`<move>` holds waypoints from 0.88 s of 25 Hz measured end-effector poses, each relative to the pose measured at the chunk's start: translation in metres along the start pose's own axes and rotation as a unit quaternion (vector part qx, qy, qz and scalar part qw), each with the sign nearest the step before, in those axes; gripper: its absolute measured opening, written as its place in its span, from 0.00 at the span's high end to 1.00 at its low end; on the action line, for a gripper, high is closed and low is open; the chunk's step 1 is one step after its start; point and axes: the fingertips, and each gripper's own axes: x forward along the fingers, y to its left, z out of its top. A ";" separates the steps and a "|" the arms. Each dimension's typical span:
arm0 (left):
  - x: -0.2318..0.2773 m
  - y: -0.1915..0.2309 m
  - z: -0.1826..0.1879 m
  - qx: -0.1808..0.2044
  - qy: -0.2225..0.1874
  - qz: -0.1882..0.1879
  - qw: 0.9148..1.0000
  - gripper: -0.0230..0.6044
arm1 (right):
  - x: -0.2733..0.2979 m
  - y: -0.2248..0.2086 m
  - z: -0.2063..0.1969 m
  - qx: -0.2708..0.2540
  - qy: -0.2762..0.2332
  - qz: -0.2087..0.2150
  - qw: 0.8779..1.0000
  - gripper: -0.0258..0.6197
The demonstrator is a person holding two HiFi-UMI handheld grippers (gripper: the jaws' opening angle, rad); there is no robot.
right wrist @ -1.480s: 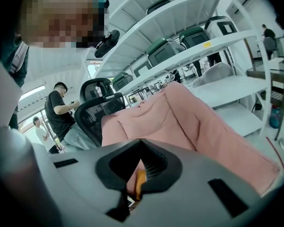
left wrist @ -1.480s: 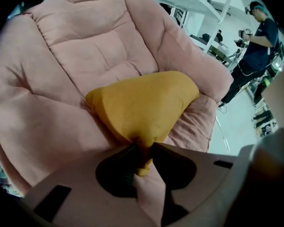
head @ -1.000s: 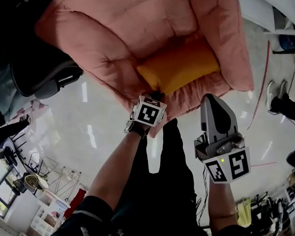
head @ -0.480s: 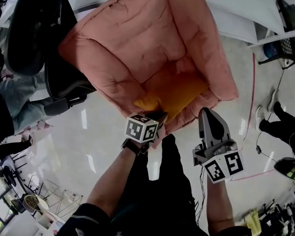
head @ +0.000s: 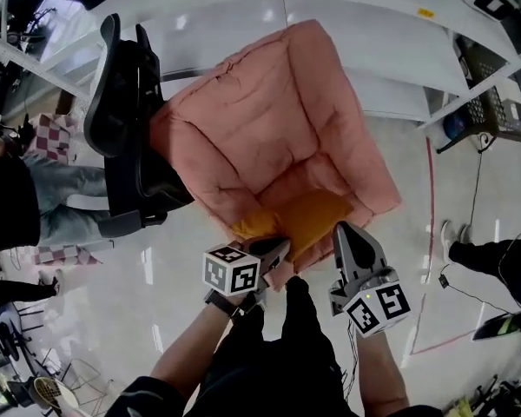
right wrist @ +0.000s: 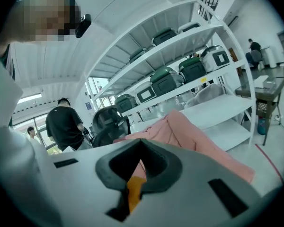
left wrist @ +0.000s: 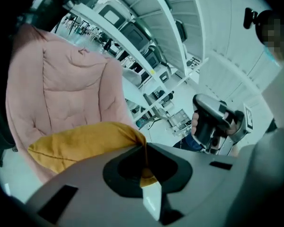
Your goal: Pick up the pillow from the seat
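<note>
A mustard-yellow pillow (head: pixel 311 220) lies on the seat of a pink padded armchair (head: pixel 260 120). My left gripper (head: pixel 273 248) is at the pillow's near left corner. Its jaws are closing, and yellow fabric is pinched between them. In the left gripper view the pillow (left wrist: pixel 80 143) stretches from the armchair (left wrist: pixel 66 79) into my left gripper (left wrist: pixel 146 148). My right gripper (head: pixel 347 233) sits shut just off the pillow's near right edge, with nothing held. In the right gripper view my right gripper (right wrist: pixel 141 143) points at the armchair (right wrist: pixel 189 131).
A black office chair (head: pixel 126 120) stands against the armchair's left side. White shelving (head: pixel 373 24) runs behind. A seated person (head: pixel 43 198) is at the left and someone's shoe (head: pixel 447 233) at the right. A red line (head: pixel 430 189) marks the glossy floor.
The view has pulled back from the armchair. My left gripper has shut on the pillow's near corner and drawn it up. My right gripper has come closer to the pillow's right edge.
</note>
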 end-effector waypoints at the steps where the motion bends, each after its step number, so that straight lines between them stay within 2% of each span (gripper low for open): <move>1: -0.009 -0.010 0.009 0.004 -0.014 -0.003 1.000 0.92 | -0.004 0.006 0.006 -0.003 -0.004 0.000 1.000 0.96; 5: -0.046 -0.053 0.046 0.032 -0.069 -0.011 0.997 0.92 | -0.020 0.032 0.031 -0.022 -0.025 0.002 0.999 0.96; 9: -0.084 -0.085 0.081 0.061 -0.120 -0.003 0.991 0.93 | -0.030 0.059 0.060 -0.049 -0.049 0.002 0.998 0.96; 14: -0.124 -0.116 0.118 0.094 -0.170 0.016 0.981 0.93 | -0.038 0.079 0.101 -0.076 -0.079 -0.006 0.994 0.96; 22: -0.183 -0.149 0.154 0.141 -0.230 0.053 0.961 0.93 | -0.055 0.105 0.133 -0.105 -0.099 -0.021 0.989 0.96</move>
